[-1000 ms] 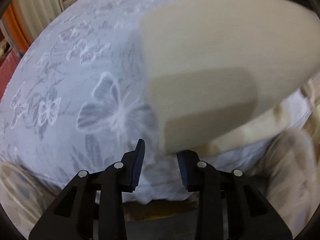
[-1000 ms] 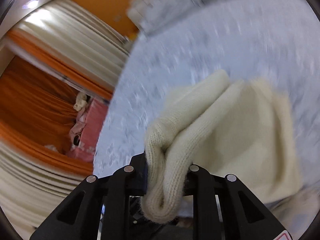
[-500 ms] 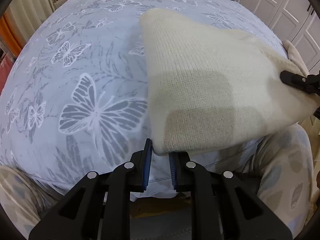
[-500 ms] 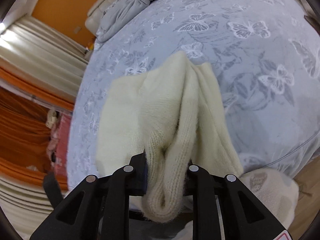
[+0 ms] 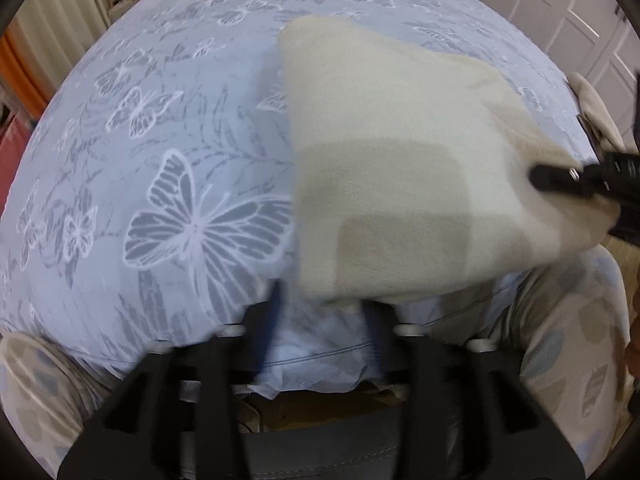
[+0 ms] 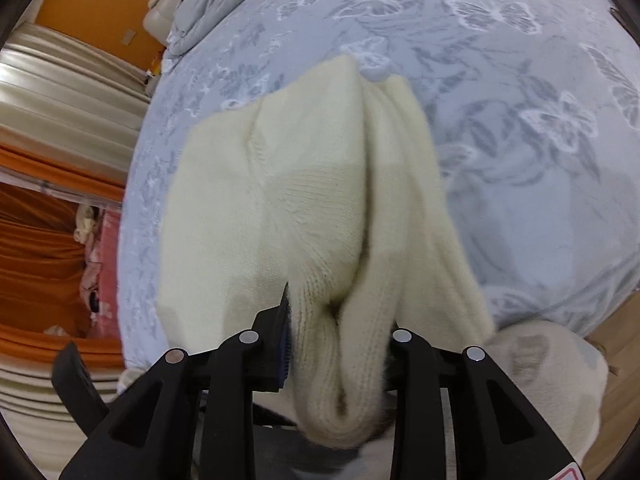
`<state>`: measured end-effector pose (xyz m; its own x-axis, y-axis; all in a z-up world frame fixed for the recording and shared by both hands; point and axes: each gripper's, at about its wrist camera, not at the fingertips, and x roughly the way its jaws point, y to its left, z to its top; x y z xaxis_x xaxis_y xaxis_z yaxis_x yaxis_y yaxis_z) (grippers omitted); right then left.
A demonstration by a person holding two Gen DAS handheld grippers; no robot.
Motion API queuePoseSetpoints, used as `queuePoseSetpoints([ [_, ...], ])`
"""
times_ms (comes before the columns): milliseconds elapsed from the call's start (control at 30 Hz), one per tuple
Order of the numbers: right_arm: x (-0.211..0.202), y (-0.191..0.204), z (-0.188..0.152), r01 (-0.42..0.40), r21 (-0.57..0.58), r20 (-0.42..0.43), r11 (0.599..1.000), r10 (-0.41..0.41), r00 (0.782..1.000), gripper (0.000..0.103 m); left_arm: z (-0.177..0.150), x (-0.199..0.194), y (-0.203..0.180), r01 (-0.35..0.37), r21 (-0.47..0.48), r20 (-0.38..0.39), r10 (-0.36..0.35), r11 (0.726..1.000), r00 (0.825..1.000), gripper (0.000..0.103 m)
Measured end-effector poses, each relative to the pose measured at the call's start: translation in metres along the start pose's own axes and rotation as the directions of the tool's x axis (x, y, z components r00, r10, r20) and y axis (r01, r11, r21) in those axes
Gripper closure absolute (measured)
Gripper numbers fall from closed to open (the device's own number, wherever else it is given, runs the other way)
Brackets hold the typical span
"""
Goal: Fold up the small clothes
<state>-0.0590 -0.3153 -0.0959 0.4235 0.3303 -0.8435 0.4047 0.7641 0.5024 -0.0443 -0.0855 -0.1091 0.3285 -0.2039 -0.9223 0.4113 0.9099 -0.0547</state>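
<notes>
A cream knitted garment (image 5: 400,152) lies folded on the bed near its front edge; it also shows in the right wrist view (image 6: 288,184). My right gripper (image 6: 340,344) is shut on a bunched thick edge of the garment, and its black finger shows in the left wrist view (image 5: 568,176) at the garment's right corner. My left gripper (image 5: 320,320) is open, its jaws apart just below the garment's near left corner, which hangs between and above them. The left view is motion-blurred.
The bed has a pale blue sheet with butterfly print (image 5: 180,220). A grey duvet (image 6: 216,4) is heaped at the far end. White closet doors (image 5: 560,8) stand to the right, orange curtains (image 6: 40,248) to the left. A person's patterned trouser legs (image 5: 568,340) are at the bed's front edge.
My left gripper, nearly closed under the garment's corner half a second ago, has opened wide. The right gripper keeps its grip and the garment has settled lower on the bed.
</notes>
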Motion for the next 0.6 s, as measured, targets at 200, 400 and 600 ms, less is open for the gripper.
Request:
queuePoseSetpoints([
  [200,-0.042,0.115,0.024,-0.209,-0.2,0.048,0.957,0.223,0.974,0.083,-0.003,-0.012,0.001,0.013,-0.042,0.05,-0.011,0.999,0.999,0.024],
  [400,-0.024,0.258,0.008,-0.264,-0.485,-0.067,0.834,0.266,0.962,0.083,-0.015,-0.025,0.033,0.04,-0.203,0.077,-0.025,0.978,0.997,0.016],
  [600,-0.018,0.222,0.012,-0.313,-0.391,-0.083,0.866,0.306,0.948,0.083,0.009,-0.021,0.041,0.094,-0.31,0.111,-0.062,0.946,0.992,0.028],
])
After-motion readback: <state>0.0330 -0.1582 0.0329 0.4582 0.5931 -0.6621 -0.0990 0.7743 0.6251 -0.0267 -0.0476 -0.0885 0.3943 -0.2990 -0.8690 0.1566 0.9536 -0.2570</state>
